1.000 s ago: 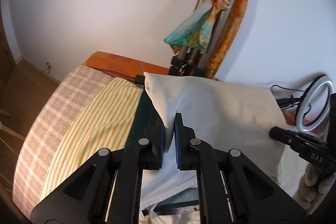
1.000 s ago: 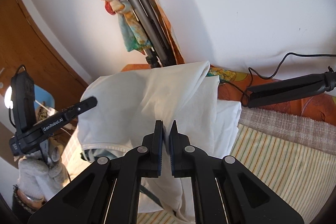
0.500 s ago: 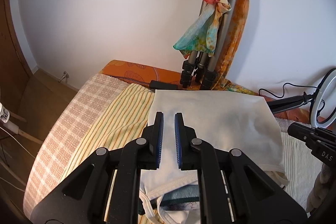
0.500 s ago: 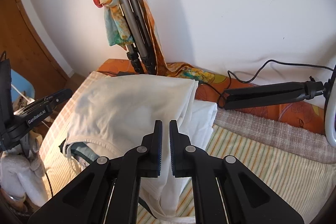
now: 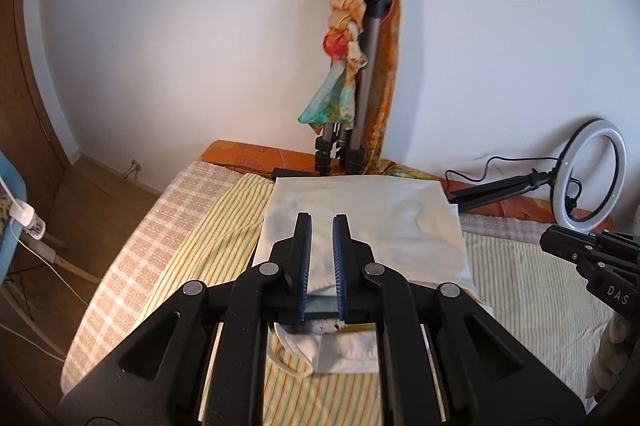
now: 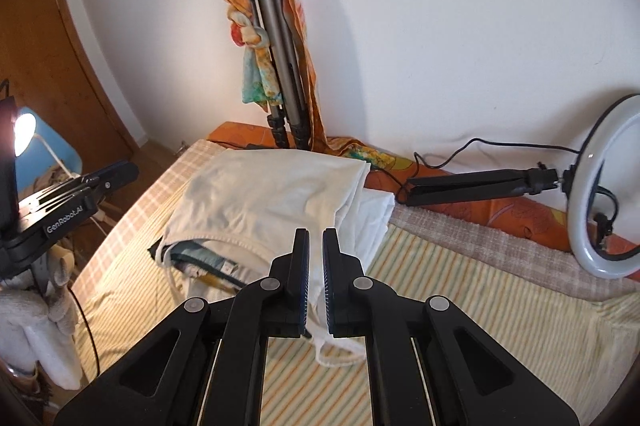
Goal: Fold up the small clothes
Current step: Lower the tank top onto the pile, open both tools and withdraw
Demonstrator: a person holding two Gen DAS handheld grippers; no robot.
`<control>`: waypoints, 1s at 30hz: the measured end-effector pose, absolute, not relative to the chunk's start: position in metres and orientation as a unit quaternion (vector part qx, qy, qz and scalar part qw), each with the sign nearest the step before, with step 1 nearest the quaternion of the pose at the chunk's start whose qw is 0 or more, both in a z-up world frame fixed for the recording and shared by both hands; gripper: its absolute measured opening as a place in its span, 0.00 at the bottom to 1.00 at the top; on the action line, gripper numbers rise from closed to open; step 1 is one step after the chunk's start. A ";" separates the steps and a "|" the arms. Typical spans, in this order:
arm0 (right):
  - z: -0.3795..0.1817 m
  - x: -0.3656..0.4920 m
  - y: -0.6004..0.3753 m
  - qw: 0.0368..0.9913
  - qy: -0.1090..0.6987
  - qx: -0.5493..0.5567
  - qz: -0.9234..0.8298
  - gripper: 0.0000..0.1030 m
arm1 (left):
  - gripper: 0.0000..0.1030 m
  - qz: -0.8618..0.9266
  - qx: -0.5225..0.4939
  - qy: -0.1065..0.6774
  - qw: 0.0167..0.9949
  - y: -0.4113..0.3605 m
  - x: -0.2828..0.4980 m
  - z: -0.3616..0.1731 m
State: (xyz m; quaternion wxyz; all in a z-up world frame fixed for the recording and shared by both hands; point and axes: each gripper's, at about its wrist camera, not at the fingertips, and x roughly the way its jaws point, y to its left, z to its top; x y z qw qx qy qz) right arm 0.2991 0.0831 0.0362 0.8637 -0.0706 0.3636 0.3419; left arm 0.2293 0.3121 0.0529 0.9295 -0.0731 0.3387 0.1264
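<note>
My cream cotton garment (image 5: 362, 222) is lying folded flat, teal lining peeking out; my left gripper (image 5: 321, 258) and right gripper (image 6: 315, 276) are hovering clenched, empty

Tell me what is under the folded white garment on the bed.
Under the white garment a dark teal patterned cloth peeks out at the near edge, all lying on the striped sheet. How far that cloth reaches beneath is covered.

We see a cream-white garment (image 5: 360, 222) over a teal piece (image 5: 320, 304), on a sheet (image 5: 224, 238) striped yellow, white and green. The blanket (image 5: 160, 226) is beige-and-white checked, the scarf (image 5: 344, 38) orange, red and turquoise.
</note>
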 end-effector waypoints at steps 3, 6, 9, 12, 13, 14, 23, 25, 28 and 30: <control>0.048 0.276 0.067 0.867 0.352 -0.074 0.344 0.05 | 0.08 0.124 -0.066 0.331 0.933 0.297 0.211 0.067; 0.057 0.256 0.052 0.873 0.339 -0.085 0.339 0.05 | 0.08 0.120 -0.051 0.321 0.938 0.278 0.189 0.080; 0.065 0.239 0.035 0.875 0.338 -0.082 0.336 0.05 | 0.08 0.117 -0.042 0.315 0.941 0.262 0.168 0.088; 0.071 0.222 0.019 0.878 0.331 -0.081 0.336 0.05 | 0.08 0.115 -0.039 0.309 0.943 0.246 0.144 0.095; 0.073 0.217 0.015 0.879 0.329 -0.081 0.337 0.06 | 0.08 0.114 -0.039 0.307 0.944 0.243 0.136 0.097; 0.074 0.212 0.010 0.879 0.327 -0.079 0.337 0.06 | 0.08 0.112 -0.039 0.304 0.945 0.239 0.129 0.098; 0.066 0.172 -0.037 0.887 0.315 -0.071 0.331 0.18 | 0.10 0.084 -0.025 0.297 0.951 0.190 0.074 0.087; 0.062 0.166 -0.047 0.888 0.313 -0.067 0.330 0.18 | 0.10 0.082 -0.020 0.300 0.950 0.181 0.067 0.081; 0.055 0.157 -0.059 0.891 0.308 -0.066 0.326 0.18 | 0.25 0.073 -0.027 0.302 0.950 0.170 0.056 0.071; 0.049 0.152 -0.065 0.894 0.303 -0.071 0.322 0.18 | 0.47 0.078 -0.029 0.294 0.952 0.164 0.049 0.066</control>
